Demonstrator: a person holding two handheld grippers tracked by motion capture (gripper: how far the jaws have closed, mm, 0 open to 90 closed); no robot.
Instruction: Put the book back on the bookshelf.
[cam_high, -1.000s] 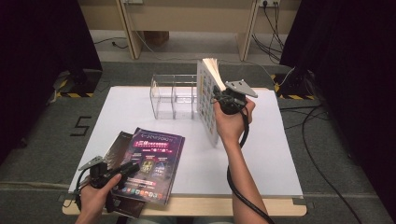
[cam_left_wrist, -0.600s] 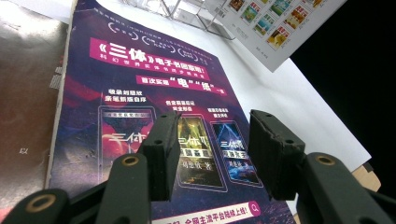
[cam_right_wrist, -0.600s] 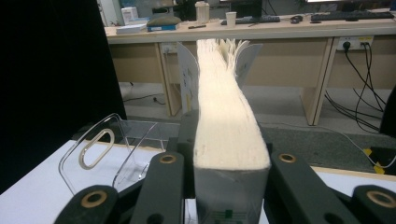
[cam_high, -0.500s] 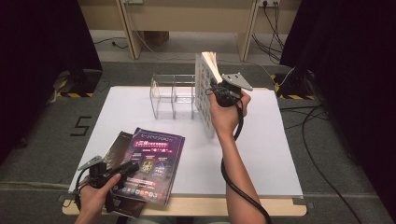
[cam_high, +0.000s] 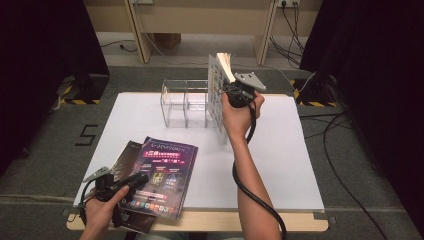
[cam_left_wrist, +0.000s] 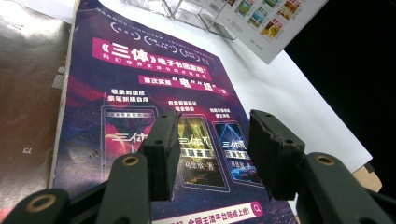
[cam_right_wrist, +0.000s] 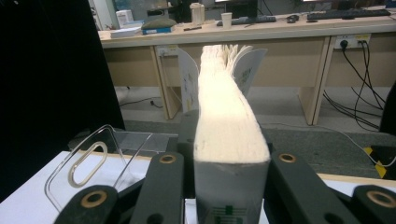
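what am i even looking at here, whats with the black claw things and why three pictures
A person sits at a white table and holds a hand tool with two black jaws in each hand; those are the grippers. The high view comes from a camera above the table. The other two views come from small cameras riding on each gripper, looking along its jaws.

The right gripper is clamped on a thick white book and holds it upright beside a clear plastic rack. The left gripper hovers with its jaws apart over a purple magazine, which lies on a darker magazine near the table's front edge.
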